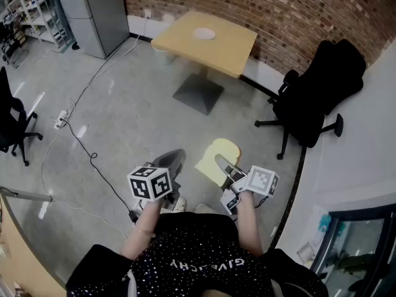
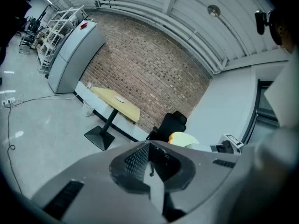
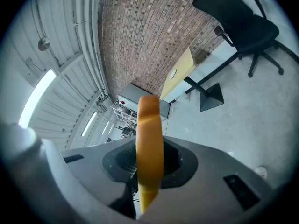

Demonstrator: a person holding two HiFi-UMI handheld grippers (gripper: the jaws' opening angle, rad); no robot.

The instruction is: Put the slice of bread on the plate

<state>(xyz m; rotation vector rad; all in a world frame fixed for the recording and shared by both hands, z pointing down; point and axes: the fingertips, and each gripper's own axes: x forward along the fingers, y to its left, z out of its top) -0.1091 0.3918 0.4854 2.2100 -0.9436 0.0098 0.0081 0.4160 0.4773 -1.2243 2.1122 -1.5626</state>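
A yellowish slice of bread [image 1: 216, 158] stands on edge between the jaws of my right gripper [image 1: 225, 167], which is shut on it above the floor. In the right gripper view the slice of bread [image 3: 149, 143] fills the middle, seen edge-on. My left gripper [image 1: 175, 160] is held beside it to the left, its jaws [image 2: 150, 158] closed together with nothing between them. A small white plate [image 1: 204, 34] lies on the yellow table [image 1: 232, 51] far ahead by the brick wall. In the left gripper view the bread [image 2: 183, 138] shows at the right.
A black office chair [image 1: 318, 88] stands at the right near the wall, and another chair [image 1: 12, 125] at the left edge. A cable [image 1: 80, 135] runs across the grey floor. The table's dark base [image 1: 199, 93] sits on the floor. A grey cabinet [image 1: 93, 11] is at the back left.
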